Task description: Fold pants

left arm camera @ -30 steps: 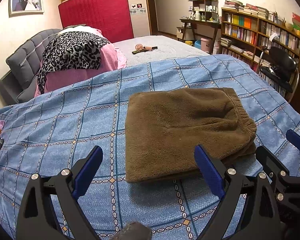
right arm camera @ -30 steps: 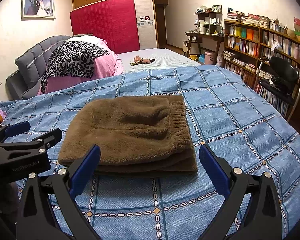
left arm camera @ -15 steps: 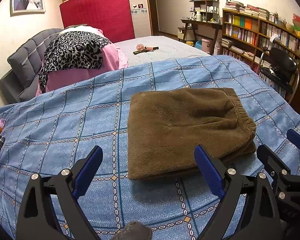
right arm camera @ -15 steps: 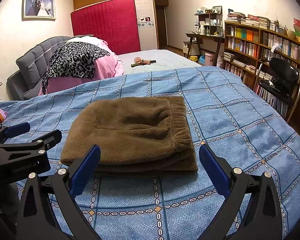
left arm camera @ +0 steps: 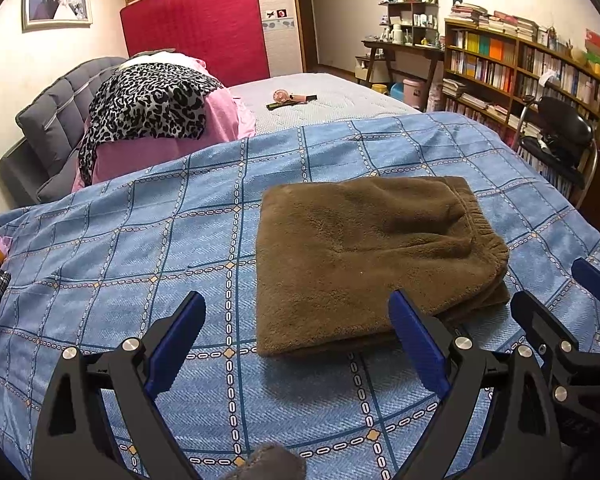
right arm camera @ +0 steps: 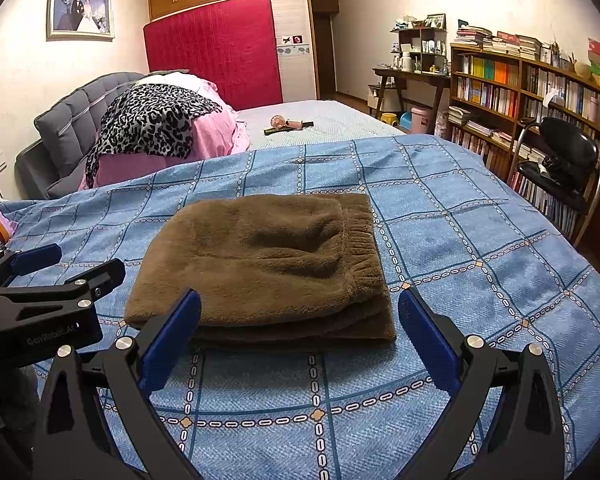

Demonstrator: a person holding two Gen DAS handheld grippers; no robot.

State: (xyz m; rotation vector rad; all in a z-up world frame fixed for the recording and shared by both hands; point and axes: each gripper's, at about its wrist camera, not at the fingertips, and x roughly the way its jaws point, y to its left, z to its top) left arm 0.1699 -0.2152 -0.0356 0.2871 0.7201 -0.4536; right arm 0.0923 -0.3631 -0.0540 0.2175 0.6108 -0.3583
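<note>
Brown fleece pants (left arm camera: 364, 256) (right arm camera: 268, 268) lie folded in a flat stack on the blue checked bedspread (left arm camera: 140, 248) (right arm camera: 480, 248), elastic waistband to the right. My left gripper (left arm camera: 296, 320) hangs open above the bedspread, just short of the stack's near left corner, holding nothing. The right gripper (right arm camera: 300, 316) is open too, a little back from the stack's near edge, with nothing between its blue pads. Each gripper shows at the edge of the other's view: the right gripper (left arm camera: 568, 304) and the left gripper (right arm camera: 60, 268).
A pink bundle with a leopard-print cloth (left arm camera: 148, 108) lies at the far left by a grey headboard (left arm camera: 56, 120). Small items (left arm camera: 292, 98) rest on the grey mattress behind. A black chair (right arm camera: 560, 168) and bookshelves (right arm camera: 520, 88) stand off the bed's right side.
Both grippers have drawn slightly back and up from the folded pants, staying open. The pants have not moved.
</note>
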